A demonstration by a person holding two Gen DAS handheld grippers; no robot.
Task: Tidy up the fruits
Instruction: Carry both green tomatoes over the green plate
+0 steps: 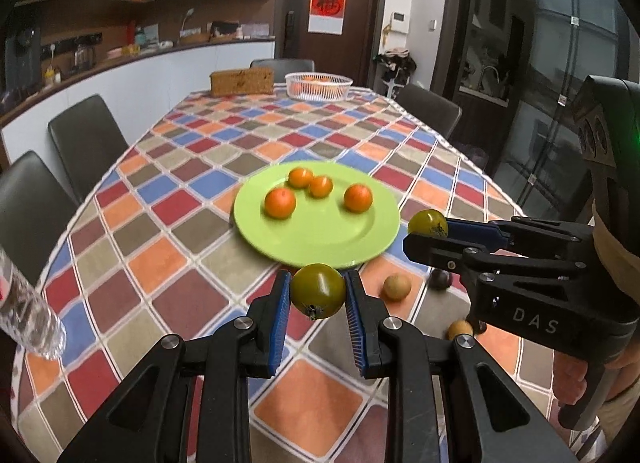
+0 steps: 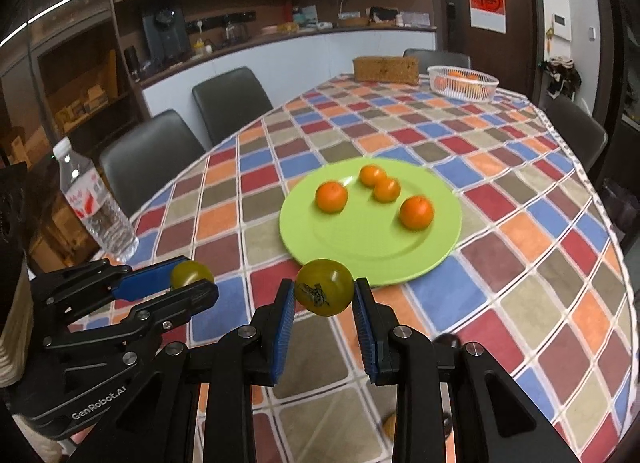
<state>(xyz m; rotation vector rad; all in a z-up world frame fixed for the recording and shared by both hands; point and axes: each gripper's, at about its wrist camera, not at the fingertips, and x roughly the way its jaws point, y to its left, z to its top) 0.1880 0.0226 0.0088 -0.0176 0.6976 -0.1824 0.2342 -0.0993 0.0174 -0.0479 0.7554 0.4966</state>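
Left tongs [image 1: 318,297] clamped on a green tomato [image 1: 318,291], held above the table [image 1: 168,263] just short of the green plate [image 1: 320,239]. Right tongs [image 2: 325,299] likewise gripping a second green tomato [image 2: 325,287] near the plate's front rim. Four oranges [image 1: 280,203] resting on the plate. Two small brown fruits [image 1: 397,286] and one dark fruit [image 1: 440,278] lying on the checked cloth beside it.

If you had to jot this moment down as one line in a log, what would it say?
left gripper: holds green tomato | right gripper: holds second green tomato | green plate: four oranges | both short of plate
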